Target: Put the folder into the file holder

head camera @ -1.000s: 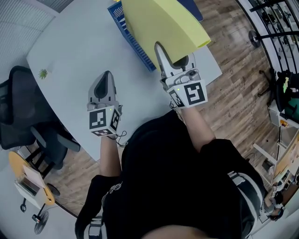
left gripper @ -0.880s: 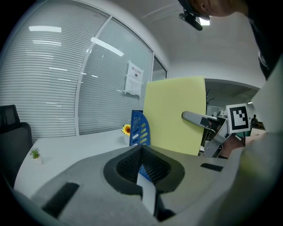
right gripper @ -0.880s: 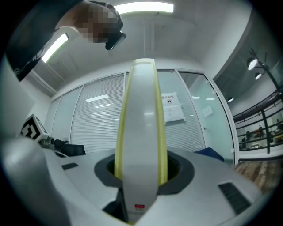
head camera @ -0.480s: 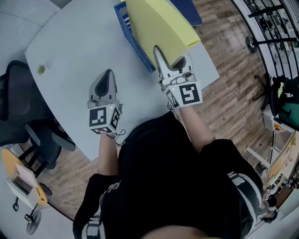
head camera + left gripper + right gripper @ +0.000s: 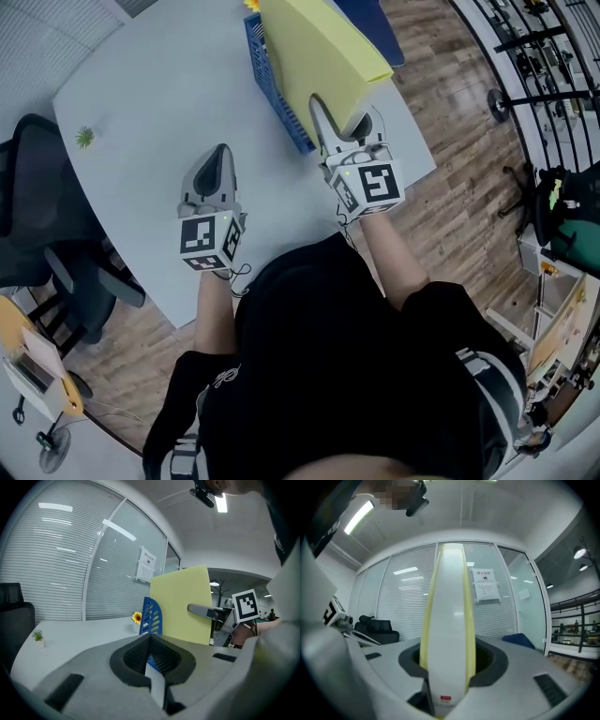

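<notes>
Compared with a second ago: left gripper (image 5: 221,150) parked at the same spot over the grey table (image 5: 141,84), jaws closed tip to tip on nothing. Blue file holder (image 5: 281,103) and yellow folder (image 5: 314,47) sitting higher in the head view, with less of the folder's face spreading to the right. Right gripper (image 5: 347,111) at the folder's near lower corner, jaws opening, the white spine filling the gap between them from side to side. Folder tilted, lower edge down at the holder near the table's right edge; hard to tell whether fully seated.

Around, left to right: black office chair (image 5: 28,206) off the table's left side; small potted plant (image 5: 85,137) near the left rim; small sunflower (image 5: 136,617) just behind the holder; dark blue sheet (image 5: 375,19) beyond the folder; wood floor (image 5: 459,169) at the right. Most of the right gripper view ahead blocked by the folder's spine.

White notice (image 5: 486,585) on the glass wall, print too small to read. Small red label (image 5: 446,698) low on the spine, unreadable.
</notes>
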Demonstrator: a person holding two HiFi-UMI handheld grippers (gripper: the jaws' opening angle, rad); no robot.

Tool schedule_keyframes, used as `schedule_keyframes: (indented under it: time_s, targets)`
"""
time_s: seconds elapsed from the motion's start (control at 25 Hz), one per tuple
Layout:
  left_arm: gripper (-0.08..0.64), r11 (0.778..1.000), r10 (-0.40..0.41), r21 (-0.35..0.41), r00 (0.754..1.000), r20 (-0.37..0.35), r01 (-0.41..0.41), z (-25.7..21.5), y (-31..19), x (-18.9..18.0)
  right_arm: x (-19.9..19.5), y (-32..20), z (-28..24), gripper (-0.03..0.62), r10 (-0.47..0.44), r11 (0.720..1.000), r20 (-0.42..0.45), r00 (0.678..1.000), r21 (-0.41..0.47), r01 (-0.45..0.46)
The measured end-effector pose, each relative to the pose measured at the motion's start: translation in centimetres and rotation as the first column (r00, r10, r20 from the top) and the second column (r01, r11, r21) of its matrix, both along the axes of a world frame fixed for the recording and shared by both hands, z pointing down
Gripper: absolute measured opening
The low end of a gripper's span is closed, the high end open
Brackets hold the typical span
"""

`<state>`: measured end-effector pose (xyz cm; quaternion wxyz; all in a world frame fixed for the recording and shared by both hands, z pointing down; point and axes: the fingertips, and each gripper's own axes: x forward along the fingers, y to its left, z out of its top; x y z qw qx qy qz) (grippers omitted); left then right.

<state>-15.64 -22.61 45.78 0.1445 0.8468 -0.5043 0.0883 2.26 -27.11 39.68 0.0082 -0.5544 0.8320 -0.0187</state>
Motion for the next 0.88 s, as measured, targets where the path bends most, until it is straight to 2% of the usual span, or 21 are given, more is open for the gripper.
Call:
schedule_keyframes:
  time_s: [0.12,0.32,0.48,0.6,0.72,0.88]
  targets:
    - [-0.002,1.000,0.002,-0.002,1.000,-0.022,-0.002,-0.1,-0.1,0.4,0.2,-0.3,0.1,0.180,-0.003,0.999,-0.002,1.000,-0.035,0.003]
    - [-0.002,1.000,0.010,0.001,0.999,-0.031,-0.010,-0.2,0.0,0.7,-0.2,-0.5,0.5,0.229,-0.022,0.991,-0.074,0.997,-0.131,0.012]
    - [-0.002,1.000,0.014,-0.004,0.999,-0.037,-0.014,0.0,0.1,0.9,-0.4,-0.6,0.1,0.275,-0.060,0.971,-0.129,0.990,-0.237,0.028]
    - [-0.002,1.000,0.011,-0.005,0.999,-0.045,-0.012,0.1,0.2,0.7,-0.6,-0.9,-1.1,0.302,-0.066,0.952,-0.132,0.989,-0.305,0.023]
    - [-0.001,1.000,0.013,-0.007,0.998,-0.056,-0.013,0.1,0.3,0.9,-1.0,-1.3,-2.0,0.305,-0.073,0.941,-0.130,0.989,-0.338,0.025]
    - [-0.001,1.000,0.016,-0.007,0.998,-0.064,-0.016,0.0,0.4,1.0,-1.8,-1.5,-1.8,0.296,-0.127,0.925,-0.196,0.972,-0.378,0.044]
